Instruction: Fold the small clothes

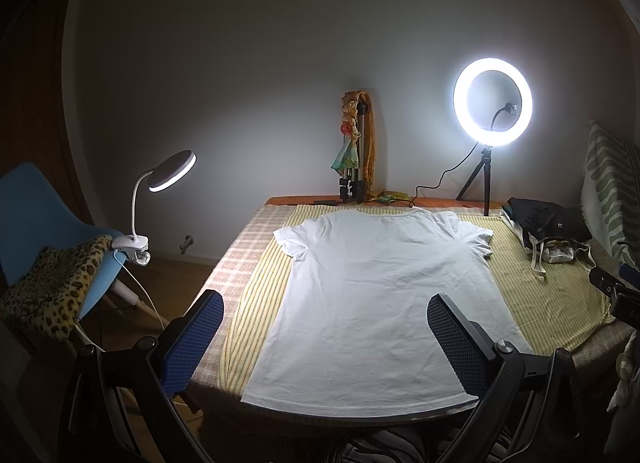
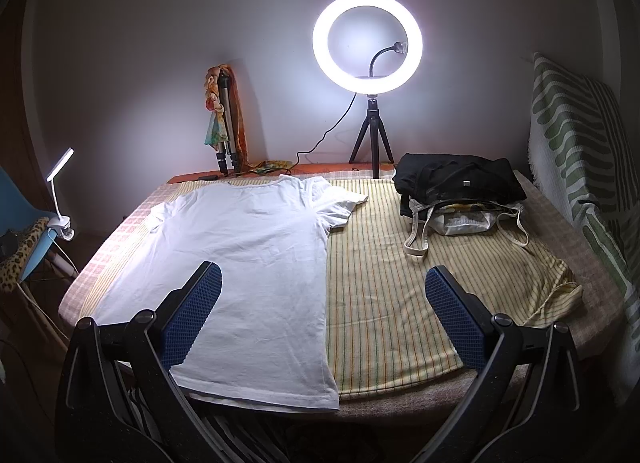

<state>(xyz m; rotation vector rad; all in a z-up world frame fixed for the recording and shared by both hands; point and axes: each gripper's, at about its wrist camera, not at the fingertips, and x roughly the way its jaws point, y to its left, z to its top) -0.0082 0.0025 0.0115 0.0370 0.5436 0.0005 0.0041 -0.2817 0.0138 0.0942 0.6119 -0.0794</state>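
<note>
The white T-shirt [image 1: 372, 303] lies flat on the striped yellow cloth [image 2: 400, 295] covering the worktop, collar far, hem at the near edge. My left fingers [image 1: 326, 333] and right fingers [image 2: 322, 311] both gape wide, holding nothing, above that near edge. A ring light [image 2: 367, 43] glows at the far side, a black bag [image 2: 456, 183] far right

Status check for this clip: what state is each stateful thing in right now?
T-shirt: spread flat, unfolded.
Left gripper: open, empty.
Right gripper: open, empty.
Ring light: on.
Clip lamp: on, clipped to the chair.
Black garment: folded, on a tote bag.
Tripod: collapsed, leaning on the wall.
</note>
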